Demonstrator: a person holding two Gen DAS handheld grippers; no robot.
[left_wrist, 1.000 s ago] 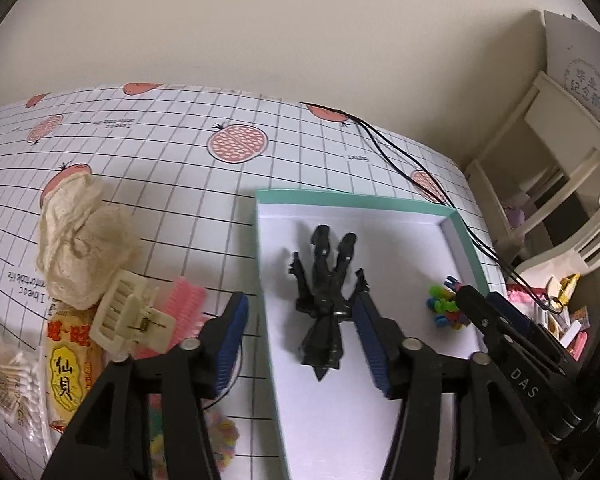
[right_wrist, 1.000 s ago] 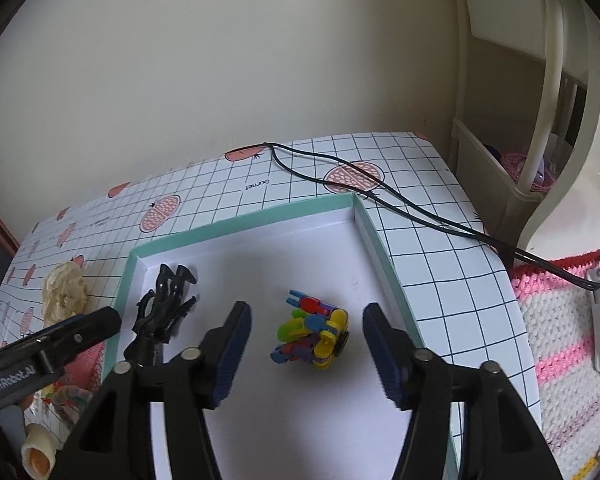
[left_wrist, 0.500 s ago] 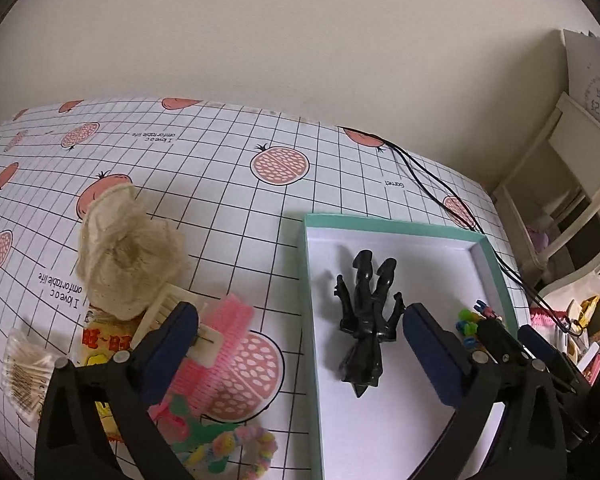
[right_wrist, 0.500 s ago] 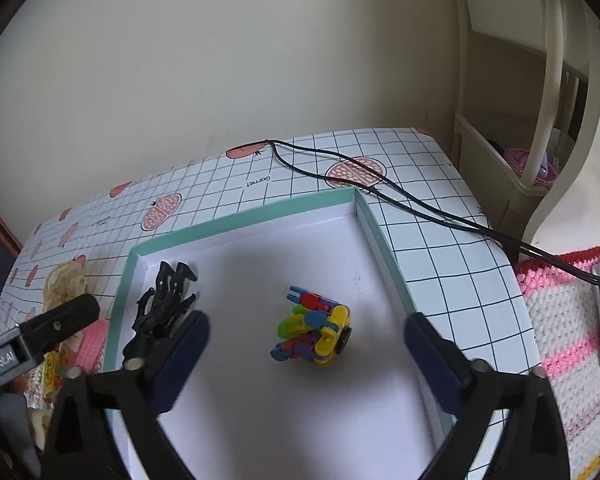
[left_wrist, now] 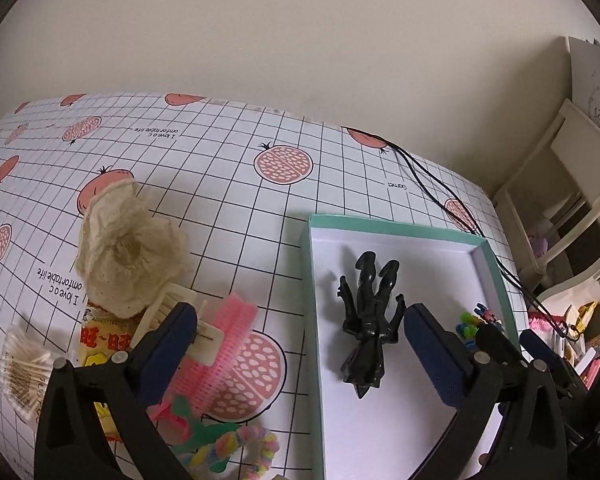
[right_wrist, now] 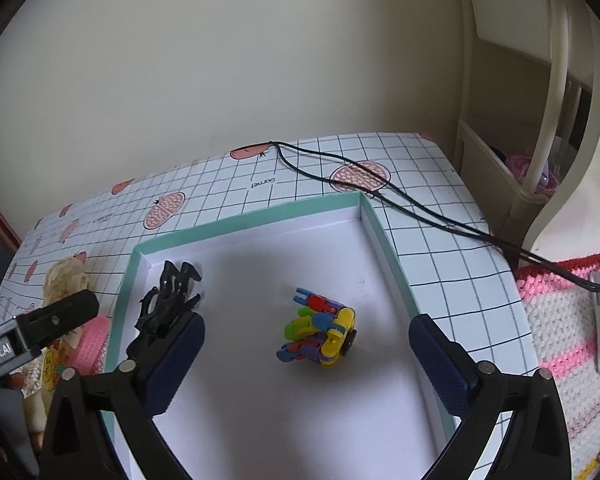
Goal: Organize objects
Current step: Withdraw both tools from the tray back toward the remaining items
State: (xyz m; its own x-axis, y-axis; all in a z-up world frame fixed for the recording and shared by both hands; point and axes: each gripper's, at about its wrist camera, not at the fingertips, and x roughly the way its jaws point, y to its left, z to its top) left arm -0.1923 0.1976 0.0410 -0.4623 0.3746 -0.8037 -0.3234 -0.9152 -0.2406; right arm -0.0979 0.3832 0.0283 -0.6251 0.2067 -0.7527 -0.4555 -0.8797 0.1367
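A white box with a teal rim lies on the checked tablecloth. In it lie a black toy figure and a multicolour block toy. My left gripper is open and empty, raised over the box's left rim, with the black figure just inside its right finger. My right gripper is open and empty above the box, with the block toy between its fingers and below them.
Left of the box lie a cream lace cloth, a cream hair claw, a pink roller, a yellow snack packet, cotton swabs and a fluffy hair tie. A black cable crosses behind the box. A shelf and a pink knit mat are at the right.
Both grippers have opened wide and drawn back and up. The left gripper has shifted left, off the black figure. Both toys lie where they were in the box.
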